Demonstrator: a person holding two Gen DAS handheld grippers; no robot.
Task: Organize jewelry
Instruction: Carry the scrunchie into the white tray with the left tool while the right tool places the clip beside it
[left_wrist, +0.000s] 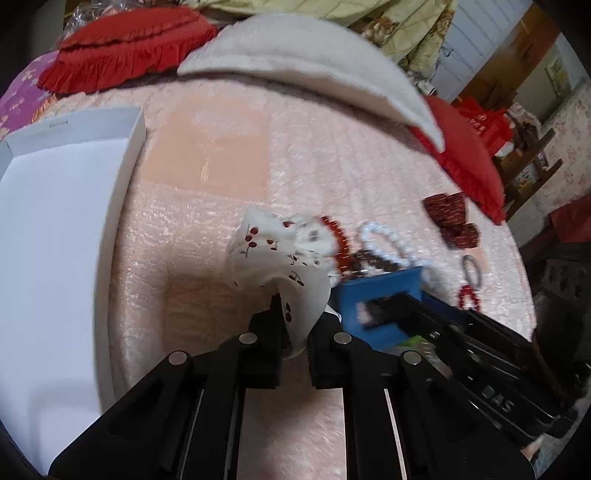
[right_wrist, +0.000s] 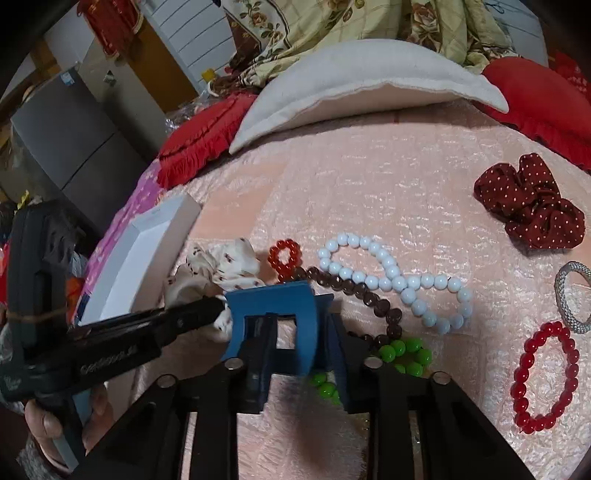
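Note:
A white cherry-print scrunchie (left_wrist: 280, 254) lies bunched on the pink bedspread (left_wrist: 221, 166), and my left gripper (left_wrist: 295, 325) is shut on its near edge. The right wrist view shows that gripper (right_wrist: 218, 308) coming in from the left, pinching the same scrunchie (right_wrist: 225, 266). My right gripper (right_wrist: 301, 354) is shut on a blue hair claw clip (right_wrist: 273, 325), which is also seen beside the scrunchie as the blue clip (left_wrist: 380, 299). An open white box (left_wrist: 55, 221) sits to the left.
On the bedspread lie a white bead string (right_wrist: 395, 280), brown beads (right_wrist: 354, 295), green beads (right_wrist: 406, 354), a small orange-red bracelet (right_wrist: 284, 258), a red bracelet (right_wrist: 543, 373), a silver bangle (right_wrist: 572, 295) and a dark red dotted scrunchie (right_wrist: 532, 203). Pillows (right_wrist: 369, 77) line the far side.

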